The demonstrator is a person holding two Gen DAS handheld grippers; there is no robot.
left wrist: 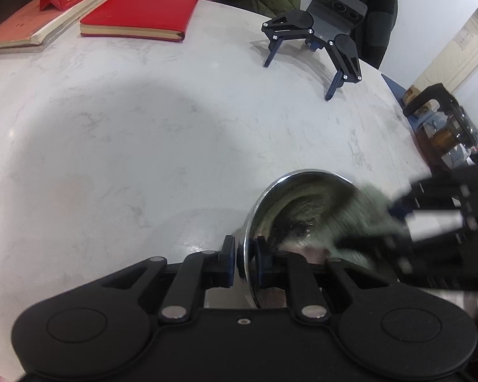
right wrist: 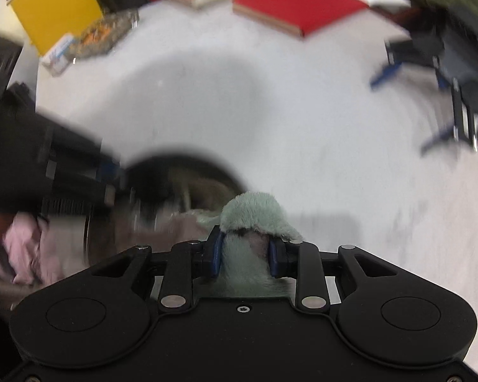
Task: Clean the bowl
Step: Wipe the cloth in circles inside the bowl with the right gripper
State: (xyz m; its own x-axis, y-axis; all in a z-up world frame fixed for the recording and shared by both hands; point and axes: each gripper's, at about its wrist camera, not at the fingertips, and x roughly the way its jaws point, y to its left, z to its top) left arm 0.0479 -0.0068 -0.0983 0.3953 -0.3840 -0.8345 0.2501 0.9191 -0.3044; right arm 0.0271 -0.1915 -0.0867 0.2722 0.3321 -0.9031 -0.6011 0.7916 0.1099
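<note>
A shiny steel bowl (left wrist: 298, 203) is tilted on the pale marble table, dark specks on its inner wall. My left gripper (left wrist: 246, 256) is shut on the bowl's near rim, one pad outside and one inside. My right gripper (right wrist: 245, 251) is shut on a fluffy pale-green cloth (right wrist: 255, 213). In the left wrist view that cloth (left wrist: 363, 213) lies blurred inside the bowl, with the right gripper (left wrist: 398, 222) coming in from the right. In the right wrist view the bowl (right wrist: 175, 191) is a dark blurred shape at the left, beside the left gripper's black body.
A spare black gripper (left wrist: 318, 41) lies on the table at the far right. Red books (left wrist: 140, 12) are stacked at the far left. A glass teapot (left wrist: 443, 130) stands past the table's right edge. A yellow box (right wrist: 54, 6) and a snack tray (right wrist: 102, 35) sit far left.
</note>
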